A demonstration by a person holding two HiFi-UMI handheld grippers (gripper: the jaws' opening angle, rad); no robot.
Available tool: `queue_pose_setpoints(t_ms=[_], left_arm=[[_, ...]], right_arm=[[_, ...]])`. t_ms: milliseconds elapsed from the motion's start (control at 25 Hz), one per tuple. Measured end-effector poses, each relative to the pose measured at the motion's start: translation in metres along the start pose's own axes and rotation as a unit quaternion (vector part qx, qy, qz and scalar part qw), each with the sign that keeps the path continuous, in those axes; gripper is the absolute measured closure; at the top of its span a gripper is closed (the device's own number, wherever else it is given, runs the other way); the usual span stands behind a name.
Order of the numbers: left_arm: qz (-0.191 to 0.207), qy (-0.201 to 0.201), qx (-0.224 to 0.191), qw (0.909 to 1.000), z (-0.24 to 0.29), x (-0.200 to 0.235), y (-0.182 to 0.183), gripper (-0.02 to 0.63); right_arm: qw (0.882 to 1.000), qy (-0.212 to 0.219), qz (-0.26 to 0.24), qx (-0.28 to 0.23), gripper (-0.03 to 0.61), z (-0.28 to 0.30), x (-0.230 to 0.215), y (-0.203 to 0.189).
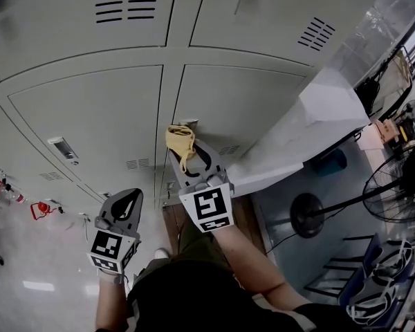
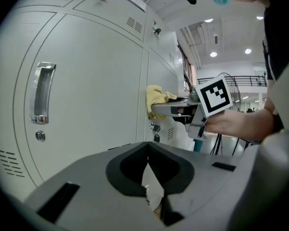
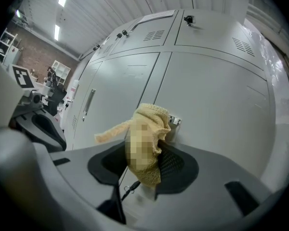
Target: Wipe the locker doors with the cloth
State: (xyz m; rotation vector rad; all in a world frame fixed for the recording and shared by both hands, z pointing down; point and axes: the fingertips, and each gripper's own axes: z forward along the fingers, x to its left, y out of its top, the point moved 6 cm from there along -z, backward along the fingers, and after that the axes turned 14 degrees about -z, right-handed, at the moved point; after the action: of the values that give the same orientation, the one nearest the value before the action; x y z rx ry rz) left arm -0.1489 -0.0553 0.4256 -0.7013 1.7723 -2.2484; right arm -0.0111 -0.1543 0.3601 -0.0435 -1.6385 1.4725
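Pressing the yellow cloth (image 3: 156,121) to the locker front, I have my right claw (image 3: 144,158) clamped tight on it. The wad sits at the claw's tip against the left edge of the right-hand middle door (image 1: 242,95), just beside the small latch (image 3: 175,122) and near the seam with the neighbouring door (image 1: 90,109). My left claw (image 2: 148,150) hangs lower and well apart from the doors, its jaws together with nothing between them. I judge the wiping to be under way at this one spot. No door looks any cleaner or dirtier than another, so I cannot tell how much is done; the upper doors (image 1: 69,19) and the wide panels on both sides may all remain. The cloth is bunched, with its long axis running along my claw and its bulk pointing at the door. One loose tail strays off to the left in the right gripper view.
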Motion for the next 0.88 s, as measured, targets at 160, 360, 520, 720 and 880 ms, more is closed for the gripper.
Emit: queue_pose_setpoints(t_ms=[160,360,520,720,880], left_arm=[[-0.001,-0.004,0.004,1.0000,0.008,-0.005,-0.002,0.604],[-0.001,-0.010,0.010,0.9999,0.019,-0.013,-0.004,0.604],[0.002,-0.018,0.014,0.9997,0.030,-0.019,-0.005,0.604],[0.005,-0.029,0.022,0.9993,0.047,-0.029,-0.004,0.604],[0.011,-0.042,0.031,0.9986,0.064,-0.038,-0.002,0.604]], right_arm=[[1.000,-0.007,0.003,0.001,0.407,-0.004,-0.009,-0.008],[1.000,-0.017,0.008,0.003,0.407,-0.010,-0.021,-0.018],[0.999,-0.026,0.015,0.012,0.407,-0.015,-0.033,-0.031],[0.999,-0.040,0.028,0.021,0.407,-0.023,-0.051,-0.046],[0.998,-0.051,0.037,0.025,0.405,-0.030,-0.067,-0.056]])
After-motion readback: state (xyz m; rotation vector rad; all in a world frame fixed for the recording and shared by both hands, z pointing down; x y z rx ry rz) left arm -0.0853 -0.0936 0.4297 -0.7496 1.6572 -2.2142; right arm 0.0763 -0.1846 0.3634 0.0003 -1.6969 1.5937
